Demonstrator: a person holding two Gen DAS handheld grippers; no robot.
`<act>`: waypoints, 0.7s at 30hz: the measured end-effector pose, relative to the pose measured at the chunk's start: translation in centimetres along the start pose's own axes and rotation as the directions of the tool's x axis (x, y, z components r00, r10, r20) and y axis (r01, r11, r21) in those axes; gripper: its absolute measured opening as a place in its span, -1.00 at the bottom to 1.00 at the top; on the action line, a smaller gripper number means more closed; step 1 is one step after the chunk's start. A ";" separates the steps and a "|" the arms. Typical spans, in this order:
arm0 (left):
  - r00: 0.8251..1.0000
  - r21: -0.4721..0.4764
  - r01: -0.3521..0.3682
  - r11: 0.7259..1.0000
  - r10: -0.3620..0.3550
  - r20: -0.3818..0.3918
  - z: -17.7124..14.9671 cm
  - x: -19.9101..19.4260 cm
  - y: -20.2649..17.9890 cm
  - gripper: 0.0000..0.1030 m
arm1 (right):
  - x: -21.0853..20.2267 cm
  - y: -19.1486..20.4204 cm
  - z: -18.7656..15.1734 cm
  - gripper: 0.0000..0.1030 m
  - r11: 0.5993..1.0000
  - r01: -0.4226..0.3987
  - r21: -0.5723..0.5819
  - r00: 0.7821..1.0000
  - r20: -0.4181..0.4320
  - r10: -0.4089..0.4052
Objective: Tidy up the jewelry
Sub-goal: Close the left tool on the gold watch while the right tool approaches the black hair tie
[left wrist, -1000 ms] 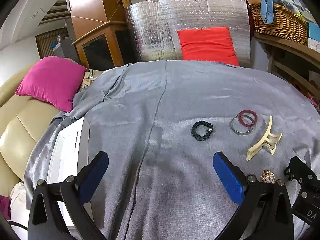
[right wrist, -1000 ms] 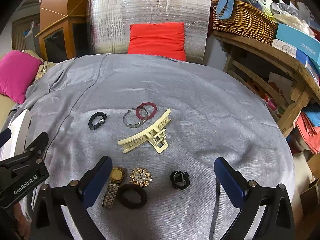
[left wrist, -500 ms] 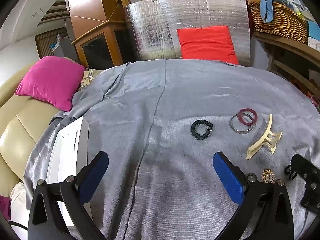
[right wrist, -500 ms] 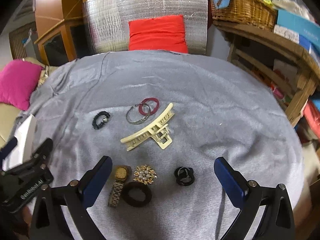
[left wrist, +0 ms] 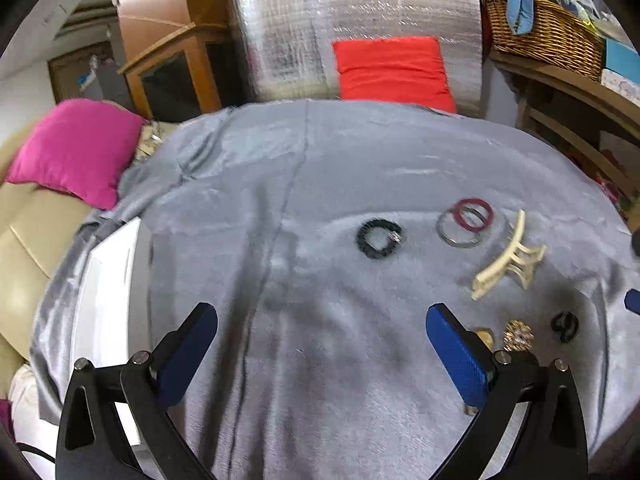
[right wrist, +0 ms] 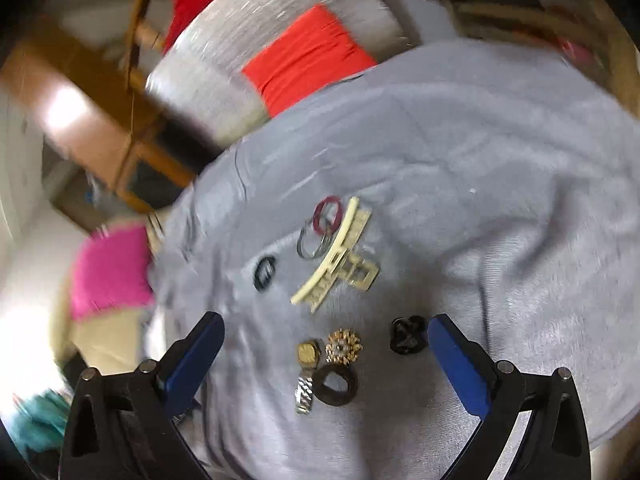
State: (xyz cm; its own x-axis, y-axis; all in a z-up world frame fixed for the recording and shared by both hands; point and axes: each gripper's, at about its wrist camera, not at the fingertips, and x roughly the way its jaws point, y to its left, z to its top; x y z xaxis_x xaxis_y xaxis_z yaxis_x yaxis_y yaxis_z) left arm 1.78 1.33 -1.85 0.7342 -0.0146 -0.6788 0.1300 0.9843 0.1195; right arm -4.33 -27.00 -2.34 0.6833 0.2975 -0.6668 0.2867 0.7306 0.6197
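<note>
Jewelry lies on a grey cloth [left wrist: 320, 184]: a black beaded bracelet [left wrist: 378, 238], a silver bangle [left wrist: 456, 232] under a maroon ring [left wrist: 474, 214], a cream hair claw [left wrist: 508, 260], a gold brooch [right wrist: 343, 346], a gold watch [right wrist: 307, 368], a black hair tie [right wrist: 335, 385] and a small black clip [right wrist: 408, 335]. My left gripper [left wrist: 320, 352] is open and empty over bare cloth. My right gripper [right wrist: 325, 360] is open, tilted, with the watch, brooch and hair tie between its fingers [right wrist: 460, 364].
A white box [left wrist: 108, 288] sits at the cloth's left edge. A pink cushion [left wrist: 76, 148] lies on a beige sofa at left. A red cushion [left wrist: 392, 68] leans on a silver panel at the back. A wicker basket [left wrist: 548, 36] stands on a wooden shelf at right.
My right gripper has rolled sharply and moved forward over the watch, brooch and hair tie. My left gripper has shifted slightly; the jewelry has not moved.
</note>
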 end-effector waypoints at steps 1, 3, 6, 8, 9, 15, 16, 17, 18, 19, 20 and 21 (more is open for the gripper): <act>1.000 -0.004 0.017 1.000 -0.017 -0.012 -0.1 0.1 0.0 1.00 | -0.5 -0.9 0.4 1.00 0.999 -0.017 0.034 1.000 0.014 0.016; 0.998 -0.009 0.050 0.999 -0.051 -0.025 -0.3 0.3 0.0 1.00 | -1.0 -2.4 1.0 1.00 0.993 -0.066 0.097 0.998 0.001 0.066; 0.996 -0.010 0.078 0.997 -0.078 -0.037 -0.5 0.4 -0.1 1.00 | -0.7 -4.4 1.2 1.00 0.970 -0.128 0.208 0.990 -0.032 0.137; 0.994 -0.011 0.094 0.996 -0.094 -0.050 -0.6 0.6 -0.2 1.00 | -0.1 -4.8 1.1 1.00 0.963 -0.131 0.235 0.987 -0.056 0.148; 0.992 -0.014 0.110 0.994 -0.111 -0.066 -0.7 0.9 -0.2 1.00 | 0.3 -4.8 1.1 1.00 0.963 -0.131 0.237 0.986 -0.067 0.151; 0.982 -0.022 0.148 0.989 -0.149 -0.117 -1.1 1.9 0.1 1.00 | 1.9 -4.1 0.6 1.00 0.949 -0.190 0.250 0.969 -0.108 0.222; 0.981 -0.020 0.153 0.988 -0.154 -0.122 -1.2 2.0 0.1 1.00 | 2.2 -4.0 0.6 1.00 0.947 -0.197 0.253 0.966 -0.116 0.231; 0.979 -0.018 0.159 0.987 -0.160 -0.126 -1.3 2.0 0.2 1.00 | 2.4 -3.9 0.5 1.00 0.941 -0.213 0.262 0.961 -0.121 0.251; 0.977 -0.011 0.168 0.986 -0.168 -0.128 -1.4 2.0 0.1 1.00 | 2.7 -3.7 0.5 1.00 0.939 -0.217 0.268 0.959 -0.123 0.257; 0.977 -0.003 0.172 0.985 -0.170 -0.127 -1.4 1.9 0.0 1.00 | 2.7 -3.6 0.4 1.00 0.940 -0.215 0.265 0.959 -0.123 0.254; 0.977 0.011 0.175 0.985 -0.172 -0.124 -1.5 1.8 0.0 1.00 | 2.8 -3.4 0.4 0.99 0.945 -0.204 0.257 0.962 -0.125 0.242; 0.977 0.022 0.180 0.983 -0.176 -0.123 -1.5 1.7 -0.1 1.00 | 3.1 -3.2 0.3 0.95 0.950 -0.191 0.246 0.964 -0.132 0.229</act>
State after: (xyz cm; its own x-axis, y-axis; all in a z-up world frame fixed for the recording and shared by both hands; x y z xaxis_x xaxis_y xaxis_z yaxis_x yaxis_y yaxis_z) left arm 1.96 1.47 -4.10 0.6124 -0.1656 -0.7730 0.2748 0.9614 0.0117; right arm -2.97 -28.61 -6.27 0.6356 0.5354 -0.5562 0.3071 0.4857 0.8184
